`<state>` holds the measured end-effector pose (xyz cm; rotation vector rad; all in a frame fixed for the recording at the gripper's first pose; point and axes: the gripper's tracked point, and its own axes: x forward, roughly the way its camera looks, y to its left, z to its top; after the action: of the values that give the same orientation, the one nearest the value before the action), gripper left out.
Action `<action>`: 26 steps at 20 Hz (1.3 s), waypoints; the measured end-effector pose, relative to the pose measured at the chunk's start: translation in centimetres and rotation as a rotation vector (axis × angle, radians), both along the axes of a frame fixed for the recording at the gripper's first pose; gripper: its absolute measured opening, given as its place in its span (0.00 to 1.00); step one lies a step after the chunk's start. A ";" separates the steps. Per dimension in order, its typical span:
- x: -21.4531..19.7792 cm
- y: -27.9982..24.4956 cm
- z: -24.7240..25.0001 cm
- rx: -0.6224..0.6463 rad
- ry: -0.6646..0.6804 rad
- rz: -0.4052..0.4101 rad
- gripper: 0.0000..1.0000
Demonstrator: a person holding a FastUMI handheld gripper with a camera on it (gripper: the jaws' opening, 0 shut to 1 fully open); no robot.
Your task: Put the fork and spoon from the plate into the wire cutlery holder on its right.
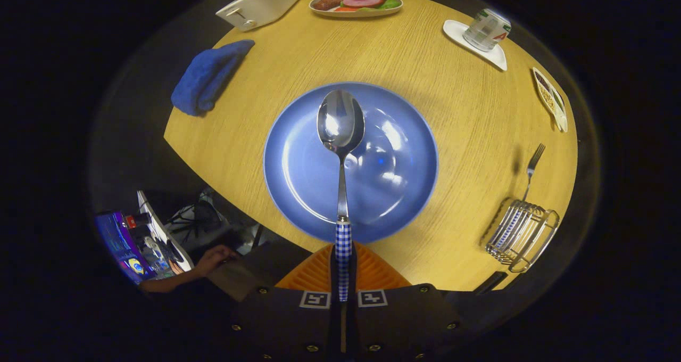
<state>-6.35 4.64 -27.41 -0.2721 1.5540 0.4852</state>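
Gripper (343, 277) clamped on spoon (341, 138) by checked handle, both fingers pressing; bowl of spoon held above centre of blue plate (298, 191). Fork (532, 165) already standing in wire cutlery holder (524, 234) near table's right edge — tines up, checked handle inside wires. Judgement: half done; spoon left to carry right and drop in. Plate otherwise bare. Hard to tell how high spoon is lifted — holder's base partly cut off by dim table rim.

Spoon (340, 138) over plate (351, 162), handle between fingers (319, 269).
Right of plate: wire cutlery holder (524, 234), fork (532, 167) standing in it. Towel (210, 77) left; toaster (259, 3), food dish (355, 2), can (486, 29) beyond.
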 end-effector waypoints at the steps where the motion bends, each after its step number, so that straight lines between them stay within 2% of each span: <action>1: -0.3 -1.3 0.4 -0.020 -0.005 0.020 0.04; 4: -1.5 -6.9 1.8 -0.094 -0.004 0.041 0.05; 10: -3.3 -16.7 3.8 -0.211 0.006 -0.017 0.04; 17: -4.1 -25.5 6.8 -0.330 0.014 -0.068 0.04; 22: -2.8 -29.4 7.4 -0.442 0.063 -0.039 0.04; 26: -2.4 -31.6 6.9 -0.512 0.132 0.028 0.04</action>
<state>-8.70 -26.99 -20.51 -0.6650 1.7908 0.1184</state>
